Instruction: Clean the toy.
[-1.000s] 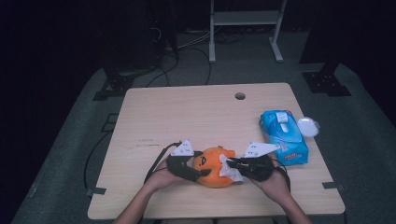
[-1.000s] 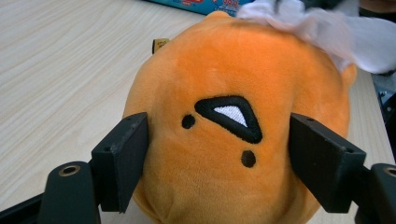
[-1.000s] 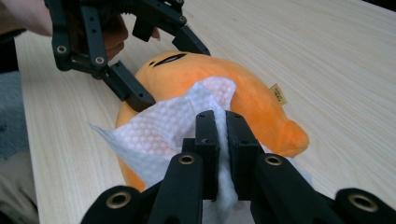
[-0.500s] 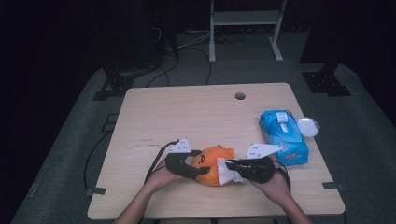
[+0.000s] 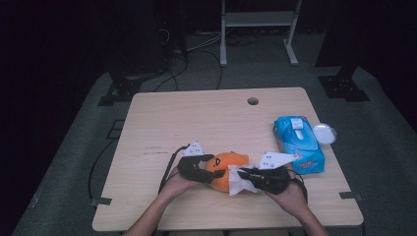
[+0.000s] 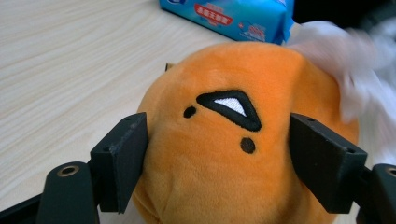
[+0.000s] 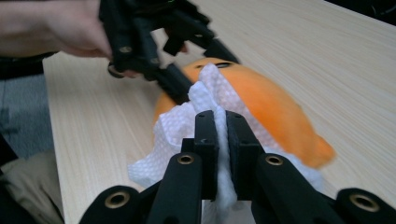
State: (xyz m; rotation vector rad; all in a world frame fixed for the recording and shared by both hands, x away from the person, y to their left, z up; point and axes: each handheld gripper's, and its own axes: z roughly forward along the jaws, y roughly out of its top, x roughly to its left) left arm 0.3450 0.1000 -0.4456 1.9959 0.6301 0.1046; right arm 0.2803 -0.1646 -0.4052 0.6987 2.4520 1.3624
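Near the table's [image 5: 162, 118] front edge, the left gripper [image 6: 219, 140] clasps the soft, light orange plush toy [image 6: 233, 154] around its squashy sides while the right gripper [image 7: 222, 140], clamped on a limp white wipe [image 7: 175, 128], presses it against the toy.

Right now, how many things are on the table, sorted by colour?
Orange: 1, the plush toy, held by the left gripper.
White: 2, the wipe pinched in the right gripper and the round lid at the table's right edge.
Blue: 1, the wipes pack.
Total: 4
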